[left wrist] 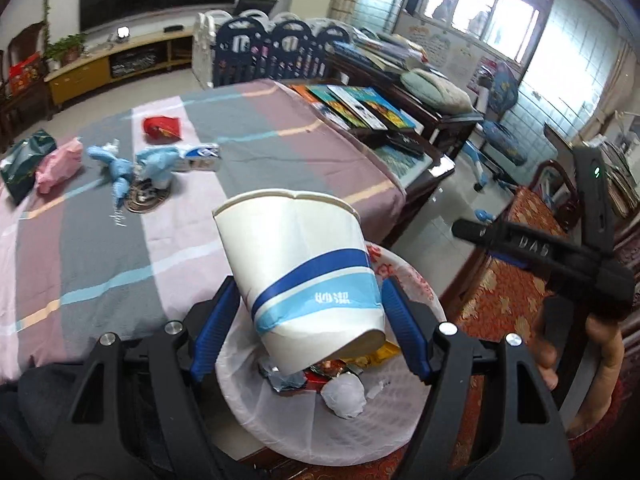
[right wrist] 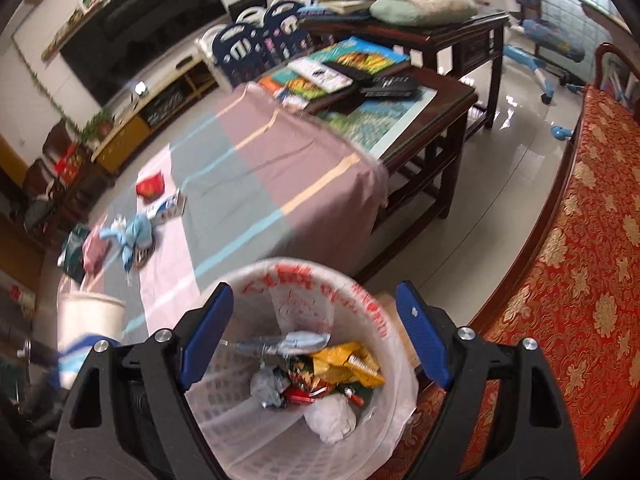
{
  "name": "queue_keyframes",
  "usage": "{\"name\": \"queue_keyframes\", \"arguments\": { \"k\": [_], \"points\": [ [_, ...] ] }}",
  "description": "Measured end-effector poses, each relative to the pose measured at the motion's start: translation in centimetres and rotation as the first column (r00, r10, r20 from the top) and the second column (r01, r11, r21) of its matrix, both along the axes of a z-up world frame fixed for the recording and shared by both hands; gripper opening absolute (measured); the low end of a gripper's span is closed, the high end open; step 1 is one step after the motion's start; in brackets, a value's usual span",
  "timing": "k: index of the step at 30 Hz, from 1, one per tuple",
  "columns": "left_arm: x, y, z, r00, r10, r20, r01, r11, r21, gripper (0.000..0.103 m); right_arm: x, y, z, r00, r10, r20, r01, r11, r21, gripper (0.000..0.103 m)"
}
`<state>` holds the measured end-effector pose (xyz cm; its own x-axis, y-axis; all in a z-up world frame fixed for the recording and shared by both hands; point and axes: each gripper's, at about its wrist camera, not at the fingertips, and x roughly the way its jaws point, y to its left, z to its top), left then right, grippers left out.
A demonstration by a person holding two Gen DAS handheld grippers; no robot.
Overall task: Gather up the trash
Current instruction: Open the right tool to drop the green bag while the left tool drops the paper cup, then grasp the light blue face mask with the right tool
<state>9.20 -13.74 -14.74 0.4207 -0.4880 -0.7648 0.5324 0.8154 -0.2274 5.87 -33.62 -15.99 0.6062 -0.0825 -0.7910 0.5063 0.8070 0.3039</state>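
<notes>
A white paper cup [left wrist: 304, 264] with blue bands hangs tilted, mouth away from me, with my left gripper [left wrist: 310, 280] shut on its sides. Below it stands a white waste basket [left wrist: 416, 292] lined with a red-printed bag, holding crumpled wrappers [left wrist: 344, 392]. My right gripper [right wrist: 314, 288] hovers open over the same basket [right wrist: 360, 300], with nothing between its blue pads [right wrist: 208, 332]. From there the cup [right wrist: 90, 316] shows blurred at the left edge. More trash lies on the striped tablecloth [left wrist: 260, 132]: a red wrapper [left wrist: 162, 128], a blue-white box [left wrist: 202, 156], light-blue crumpled pieces [left wrist: 156, 164], a pink bag [left wrist: 60, 164] and a dark green bag [left wrist: 24, 160].
A hand [left wrist: 600, 344] with the other gripper's black frame [left wrist: 560, 252] is at the right. A red patterned seat [right wrist: 580, 260] runs beside the basket. A dark wooden table [right wrist: 440, 92] with books [right wrist: 352, 60] adjoins the cloth-covered table. A round metal disc [left wrist: 146, 198] lies under the blue pieces.
</notes>
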Motion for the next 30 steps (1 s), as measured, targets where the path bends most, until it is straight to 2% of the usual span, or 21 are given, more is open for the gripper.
{"name": "queue_keyframes", "arguments": {
  "k": [4, 6, 7, 11, 13, 15, 17, 19, 22, 24, 27, 30],
  "points": [
    [0.8, -3.1, -4.1, 0.984, -0.128, -0.120, 0.134, 0.990, 0.042, 0.075, -0.1, -1.3, -0.1, 0.998, -0.055, 0.021, 0.055, 0.998, 0.023, 0.083],
    [1.0, -3.5, -5.8, 0.981, -0.136, -0.138, 0.148, 0.986, 0.080, 0.079, 0.2, -1.4, -0.4, 0.998, -0.057, 0.012, 0.057, 0.998, 0.042, 0.083],
    [1.1, -3.3, -6.3, 0.981, -0.126, -0.145, 0.140, 0.985, 0.095, 0.084, 0.4, -1.3, -0.6, 0.999, -0.054, 0.006, 0.054, 0.998, 0.040, 0.083],
    [2.9, -0.6, -6.6, 0.986, -0.046, -0.161, 0.057, 0.996, 0.064, 0.090, 1.8, 0.1, -1.3, 1.000, -0.024, -0.012, 0.025, 0.999, 0.023, 0.085],
    [4.7, 2.2, -6.6, 0.984, 0.042, -0.175, -0.038, 0.999, 0.029, 0.093, 3.0, 1.0, -1.8, 1.000, 0.000, -0.022, 0.000, 1.000, 0.029, 0.085],
    [6.5, 5.3, -7.0, 0.970, 0.149, -0.191, -0.150, 0.989, 0.010, 0.093, 4.5, 1.7, -2.1, 0.999, 0.029, -0.026, -0.028, 0.999, 0.037, 0.085],
    [8.1, 8.6, -7.4, 0.940, 0.280, -0.196, -0.282, 0.959, 0.021, 0.092, 7.0, 3.2, -2.6, 0.997, 0.074, -0.024, -0.073, 0.997, 0.037, 0.085],
    [9.2, 12.1, -7.4, 0.902, 0.395, -0.175, -0.394, 0.918, 0.044, 0.092, 10.0, 5.1, -2.8, 0.992, 0.124, -0.019, -0.124, 0.992, 0.014, 0.085],
    [9.7, 16.3, -7.0, 0.850, 0.514, -0.119, -0.509, 0.858, 0.073, 0.091, 16.0, 9.5, -3.1, 0.970, 0.242, -0.015, -0.242, 0.970, -0.026, 0.085],
    [9.9, 18.7, -6.7, 0.820, 0.564, -0.098, -0.559, 0.826, 0.077, 0.091, 19.3, 12.3, -3.2, 0.950, 0.311, -0.014, -0.312, 0.949, -0.057, 0.085],
    [9.8, 21.9, -6.8, 0.775, 0.627, -0.080, -0.622, 0.779, 0.082, 0.091, 25.0, 18.1, -3.2, 0.917, 0.396, -0.043, -0.395, 0.891, -0.221, 0.085],
    [9.5, 24.2, -7.5, 0.740, 0.668, -0.078, -0.662, 0.744, 0.087, 0.090, 29.4, 22.1, -4.1, 0.889, 0.450, -0.086, -0.455, 0.841, -0.292, 0.085]
  ]
}}
